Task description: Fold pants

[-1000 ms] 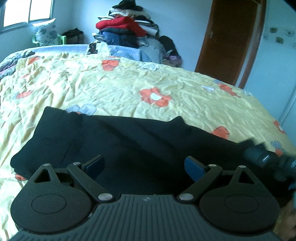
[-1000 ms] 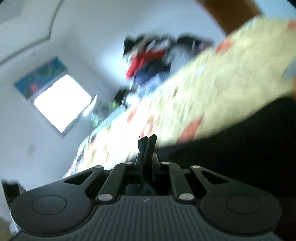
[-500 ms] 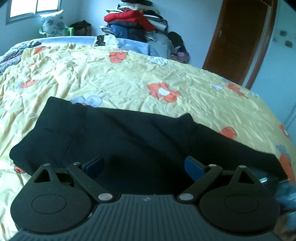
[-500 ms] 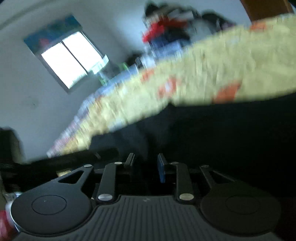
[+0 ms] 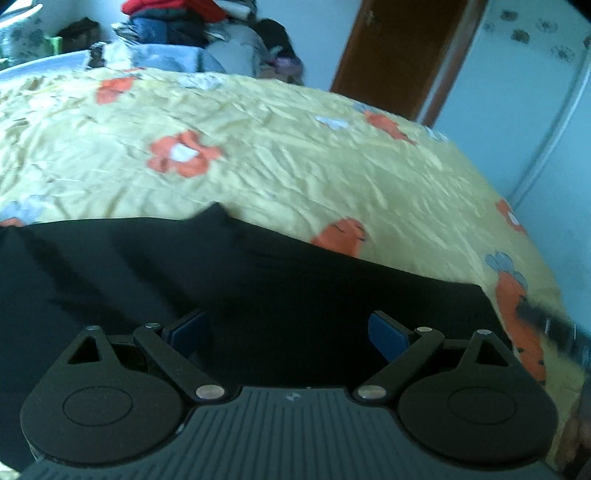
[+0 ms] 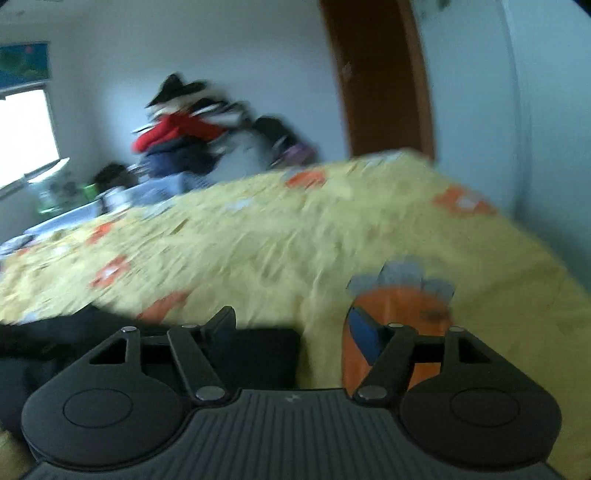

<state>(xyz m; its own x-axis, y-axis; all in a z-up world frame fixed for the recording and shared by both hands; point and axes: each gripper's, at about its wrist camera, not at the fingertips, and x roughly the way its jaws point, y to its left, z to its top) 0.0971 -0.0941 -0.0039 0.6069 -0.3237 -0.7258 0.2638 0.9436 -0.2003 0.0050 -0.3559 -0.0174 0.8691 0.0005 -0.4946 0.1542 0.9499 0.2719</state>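
Note:
Black pants [image 5: 229, 280] lie flat across the near part of a yellow flowered bedspread [image 5: 295, 158]. My left gripper [image 5: 288, 328] hangs over the middle of the pants, open, with nothing between its blue pads. In the right wrist view the pants' right end [image 6: 258, 350] shows as a dark corner low at left. My right gripper [image 6: 291, 325] is above that corner and the bedspread [image 6: 295, 240]. Its jaws are opening and no cloth sits between them. A blurred dark shape at the right edge of the left wrist view is probably the right gripper [image 5: 550, 317].
A pile of clothes [image 5: 177, 22] is stacked against the far wall beyond the bed. A brown door [image 5: 399, 48] stands at the back right. The bed's right edge [image 5: 532, 236] drops away beside a pale wall. A window [image 6: 22, 136] is at left.
The right gripper went from shut to open and swung right, level with the bed, off the pants' end. The left gripper slid right along the pants; its jaws stayed open.

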